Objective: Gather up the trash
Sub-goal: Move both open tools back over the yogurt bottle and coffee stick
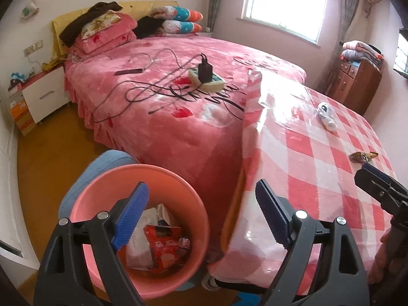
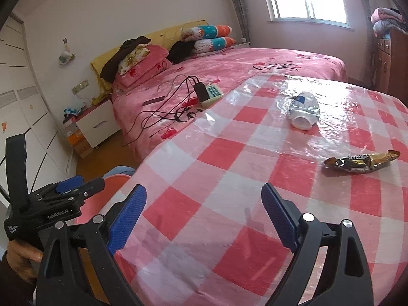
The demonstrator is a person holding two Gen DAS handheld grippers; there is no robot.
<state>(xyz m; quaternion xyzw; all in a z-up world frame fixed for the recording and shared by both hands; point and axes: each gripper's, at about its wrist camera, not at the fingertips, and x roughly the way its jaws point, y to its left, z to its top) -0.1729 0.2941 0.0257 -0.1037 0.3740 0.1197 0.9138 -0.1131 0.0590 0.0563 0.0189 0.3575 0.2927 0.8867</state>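
The remaining trash is lying on the bench (image 2: 229, 168), which is covered by a red-checked cloth under clear plastic film. A gold coffee-mix wrapper (image 2: 362, 162) is resting toward the right side of the bench, and a crushed white bottle (image 2: 304, 113) is lying farther back; the two are well apart. The pink bin (image 1: 142, 178) is standing on the floor just beside the bench edge and is already holding several wrappers (image 1: 160, 244).

The wrapper is likely light, thin and slippery, and is probably prone to sliding on the film. Pinching it across its crumpled middle, where the foil is standing up, appears safest. The bottle looks light and springy; gripping across its flattened body seems better than taking the rounded end.

The left hand-held gripper (image 1: 201, 216) is hanging over the bin rim and bench edge, pointing steeply downward, released and holding nothing. The right hand-held gripper (image 2: 204, 216) is pointing down over the near part of the bench, released and empty, with the wrapper ahead to its right.
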